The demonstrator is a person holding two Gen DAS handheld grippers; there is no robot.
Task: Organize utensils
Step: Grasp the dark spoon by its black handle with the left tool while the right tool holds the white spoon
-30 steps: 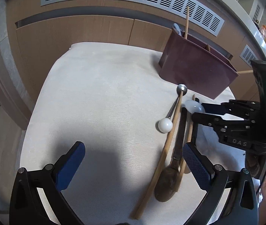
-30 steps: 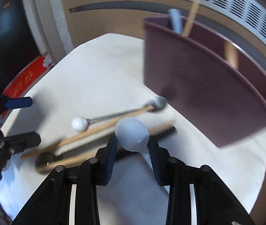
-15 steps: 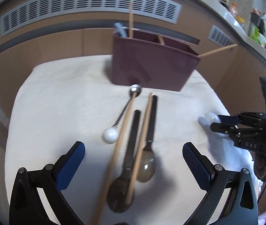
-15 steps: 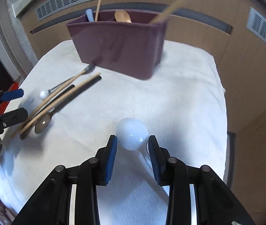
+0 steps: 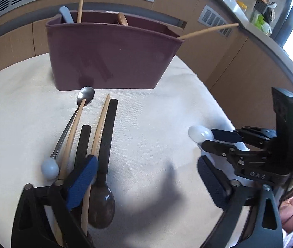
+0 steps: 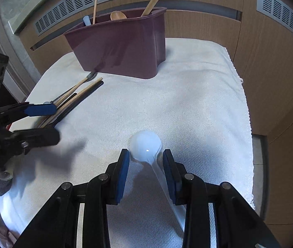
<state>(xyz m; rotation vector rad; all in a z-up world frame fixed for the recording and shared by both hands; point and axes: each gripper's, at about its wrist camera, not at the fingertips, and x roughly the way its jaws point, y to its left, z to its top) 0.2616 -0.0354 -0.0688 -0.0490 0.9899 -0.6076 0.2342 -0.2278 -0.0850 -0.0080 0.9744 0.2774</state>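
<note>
A maroon utensil caddy [image 5: 109, 62] stands at the back of the white cloth [image 5: 156, 144]; it also shows in the right wrist view [image 6: 121, 47]. It holds chopsticks, a wooden spoon and a pale blue handle. My right gripper [image 6: 146, 161] is shut on a white spoon [image 6: 145, 144], its bowl pointing forward above the cloth; the spoon also shows in the left wrist view [image 5: 199, 133]. My left gripper [image 5: 146, 177] is open, its left finger over a bundle of loose utensils: two dark spoons [image 5: 103, 202], wooden chopsticks [image 5: 99, 128], and a metal spoon [image 5: 85, 97] with a white ball end.
Wooden cabinet panels with grey vents [image 6: 125, 0] stand behind the table. The cloth's right edge [image 6: 246, 111] drops off beside a wooden panel. A counter with bottles [image 5: 249, 4] runs at the far right.
My left gripper has moved forward and lower, so its left finger now lies over the loose utensils. My right gripper has kept the white spoon and shifted slightly.
</note>
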